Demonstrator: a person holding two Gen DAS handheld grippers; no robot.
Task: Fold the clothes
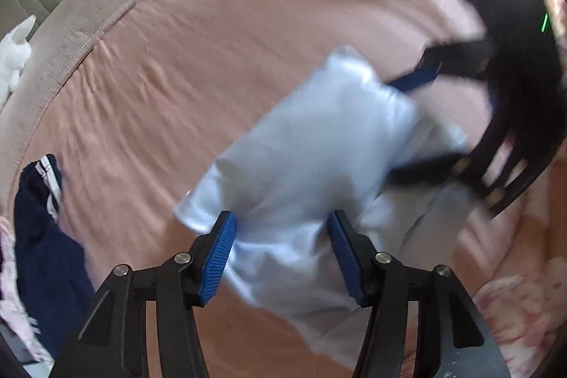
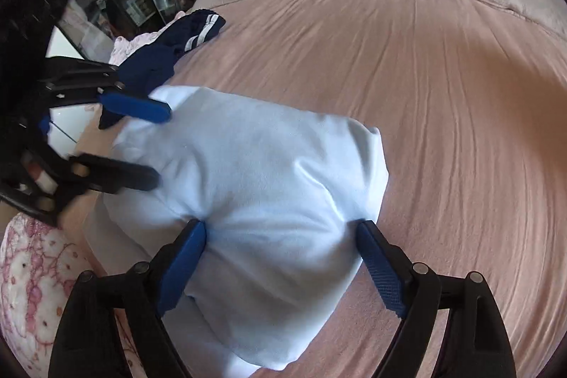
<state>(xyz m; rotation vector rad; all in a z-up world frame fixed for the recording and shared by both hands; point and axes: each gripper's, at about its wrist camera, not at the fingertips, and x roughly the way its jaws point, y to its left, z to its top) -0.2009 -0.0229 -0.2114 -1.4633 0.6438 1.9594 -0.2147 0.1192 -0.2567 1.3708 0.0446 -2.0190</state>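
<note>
Right wrist view: soft pale-blue folded garment point(image 2: 255, 201) on ribbed pink bedspread point(image 2: 443, 130), between wide-spread right gripper point(image 2: 283, 236) pads.

the pale blue garment point(image 2: 262, 186) is plain and soft, gathered into a puffy folded bundle lying on the pink bed sheet point(image 2: 443, 116). its upper face is smooth, with a few small creases radiating from where the cloth bunches. one end of it lies between the right gripper's point(image 2: 283, 257) parted jaws; the far end lies between the left gripper's point(image 1: 281, 254) jaws. beyond the left jaws, near the bed's edge, a navy garment with white stripes point(image 2: 170, 52) lies crumpled and unfolded on top of a pale pink piece point(image 2: 124, 46), well apart from the right jaws.
</note>
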